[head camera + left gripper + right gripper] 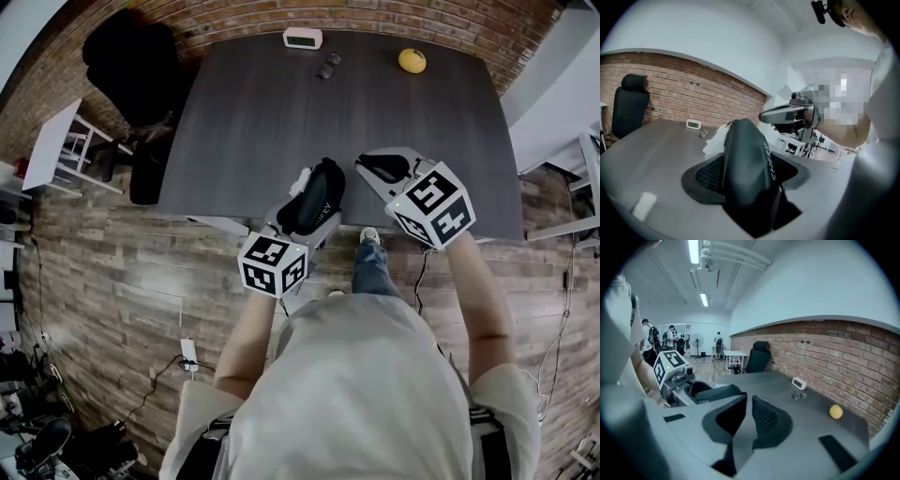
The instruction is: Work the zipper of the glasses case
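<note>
Closest in, the glasses case [745,154] was found clamped in the left gripper [319,187], held over the near edge of the dark grey table [253,122]. The case was black, smooth-shelled, rounded and elongated, with pale lettering along one flank. A small tab [729,123] projected at its far tip. Whether the zip stood open or closed could not be determined.

In the head view its long axis ran from 7 o'clock to 1 o'clock, with the far end toward 1 o'clock, away from the person.

The left jaws stood wide, both textured pads [705,178] pressed against the case's flanks. The right gripper [748,404] lay at 3 o'clock of the case, its tips just beside the far end with no contact seen. Its jaws were all but together, with a thin slit between them and nothing in it.

Further out, along the table's far edge, a small white clock [303,37] sat at 12 o'clock, a small dark object [328,67] lay just beside it, and a round yellow fruit [412,60] sat at 1 o'clock. Beyond, a black chair [127,61] stood at 10 o'clock against the brick wall [375,14].
</note>
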Tool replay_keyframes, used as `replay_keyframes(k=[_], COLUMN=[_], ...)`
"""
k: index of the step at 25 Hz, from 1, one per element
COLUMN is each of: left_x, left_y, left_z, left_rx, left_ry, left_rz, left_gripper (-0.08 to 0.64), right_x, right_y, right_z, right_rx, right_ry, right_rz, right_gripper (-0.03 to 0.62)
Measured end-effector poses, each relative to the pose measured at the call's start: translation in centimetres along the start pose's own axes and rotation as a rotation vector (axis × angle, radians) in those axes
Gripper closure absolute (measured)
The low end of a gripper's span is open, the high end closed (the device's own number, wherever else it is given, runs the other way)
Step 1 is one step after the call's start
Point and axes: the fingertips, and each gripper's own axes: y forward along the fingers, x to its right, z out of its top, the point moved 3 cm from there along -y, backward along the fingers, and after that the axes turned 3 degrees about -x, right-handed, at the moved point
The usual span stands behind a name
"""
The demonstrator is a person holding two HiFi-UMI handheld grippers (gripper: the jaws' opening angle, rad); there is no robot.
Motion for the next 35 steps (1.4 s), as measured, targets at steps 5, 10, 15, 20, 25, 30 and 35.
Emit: replay_keyframes(k=[5,10,15,20,25,30,35], left_x=[1.0,2.0,3.7,4.4,4.4,4.3,3.8], left_y=[0.3,1.6,3.3,4.1,4.6,5.1,5.3], left_z=[0.7,-0.1,-1.7,-2.6,-3.0,-3.2,-3.4], left_rx=[0.001,-0.041,-0.114,-0.169,-0.201,-0.215,-0.217], left_ry=[0.142,0.219,0.345,0.437,0.550,0.544,0.438], left_rz=[0.043,0.087,0.097,0.103,0.150,0.131,0.078], left_gripper=[0.238,0.238,0.238,0.238,0.238,0.238,0.238], right_x=[-0.2,-1.6,-2.3,-2.8,-3.1,-3.0,-1.3], right_y=[0.4,2.6,5.4,7.1,7.4,7.4,7.4], right_z=[1.2,2.0,1.1,-1.5,-2.7,-2.9,-1.8], right_rx=[0.042,-0.097,-0.358,-0.615,-0.714,-0.708,-0.635], right_ry=[0.031,0.012,-0.114,-0.069,0.066,0.011,-0.106], right_rz=[0.069,0.197,0.322,0.480,0.597,0.565,0.409], right_gripper=[0.455,0.362,0.368,0.370,0.447,0.532,0.545])
